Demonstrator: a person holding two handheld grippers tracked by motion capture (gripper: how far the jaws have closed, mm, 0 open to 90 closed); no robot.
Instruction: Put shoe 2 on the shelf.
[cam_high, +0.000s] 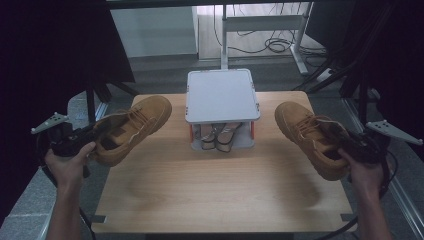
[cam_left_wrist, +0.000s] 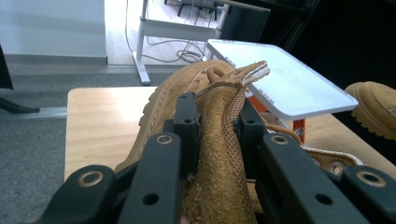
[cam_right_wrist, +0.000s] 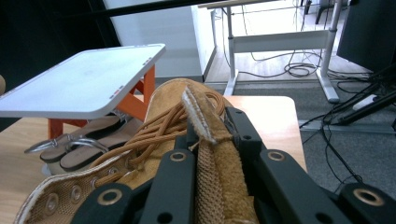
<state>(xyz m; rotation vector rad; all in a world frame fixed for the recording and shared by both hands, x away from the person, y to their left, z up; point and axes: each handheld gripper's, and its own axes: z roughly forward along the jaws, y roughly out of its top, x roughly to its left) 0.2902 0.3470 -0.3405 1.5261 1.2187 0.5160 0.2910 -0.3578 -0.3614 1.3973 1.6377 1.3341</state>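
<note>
Black jaws of the left gripper (cam_left_wrist: 215, 135) are clamped on the tan suede collar of the left boot (cam_left_wrist: 187, 93), the pads pressing its padded edge from both sides in the left gripper view. In the high view that left gripper (cam_high: 82, 136) holds the boot tilted above the left edge of the wooden table (cam_high: 220, 195), toe pointing up and inward toward the middle. The right gripper (cam_right_wrist: 215, 140) is likewise closed on the collar of the right boot (cam_right_wrist: 140, 140); in the right gripper view its jaws squeeze the mesh-lined edge beside the brown laces. From above, the right gripper (cam_high: 352, 142) carries its boot (cam_high: 305, 132) over the table's right edge, toe aimed inward and away from the person. A hand (cam_high: 67, 167) grips each tool, forearms entering from the bottom. Between the two boots, at the far middle of the table, stands a small rack with a grey top shelf (cam_high: 222, 95) on orange legs, and a pair of sandals (cam_high: 220, 136) lies on its lower level beneath the shelf.
</note>
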